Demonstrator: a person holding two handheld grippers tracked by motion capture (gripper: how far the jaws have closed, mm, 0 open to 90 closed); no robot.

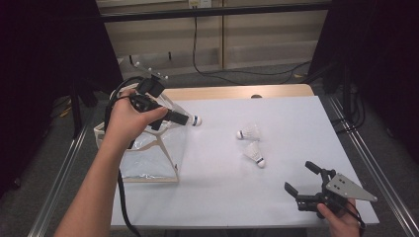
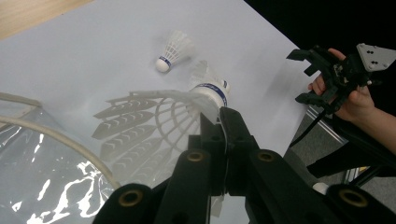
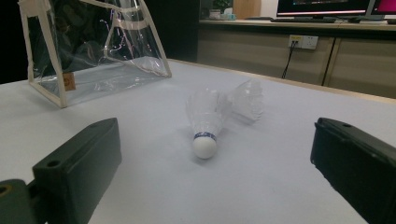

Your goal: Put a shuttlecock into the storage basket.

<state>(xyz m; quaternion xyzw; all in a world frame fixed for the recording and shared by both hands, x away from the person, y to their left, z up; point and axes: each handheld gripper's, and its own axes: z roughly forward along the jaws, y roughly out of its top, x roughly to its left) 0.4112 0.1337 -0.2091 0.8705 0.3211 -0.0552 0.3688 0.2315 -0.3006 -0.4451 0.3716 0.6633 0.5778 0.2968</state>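
Note:
My left gripper (image 1: 184, 118) is shut on a white shuttlecock (image 1: 196, 120), held above the right top edge of a clear bag (image 1: 148, 153). In the left gripper view the jaws (image 2: 219, 119) pinch that shuttlecock (image 2: 154, 114) close to its blue-banded cork, with the feathers fanned out to the left. Two more shuttlecocks (image 1: 248, 132) (image 1: 255, 153) lie on the white table, right of centre. My right gripper (image 1: 300, 177) stands open near the table's front right corner, with nothing between its fingers. From the right gripper view, the nearer shuttlecock (image 3: 204, 126) lies ahead between the jaws and apart from them.
The white table (image 1: 222, 187) ends in a wooden strip (image 1: 237, 92) at the back. The clear bag (image 3: 93, 51) with cream trim stands open at the table's left edge. Metal rails (image 1: 368, 168) run along both sides, and cables (image 1: 207, 69) lie on the floor behind.

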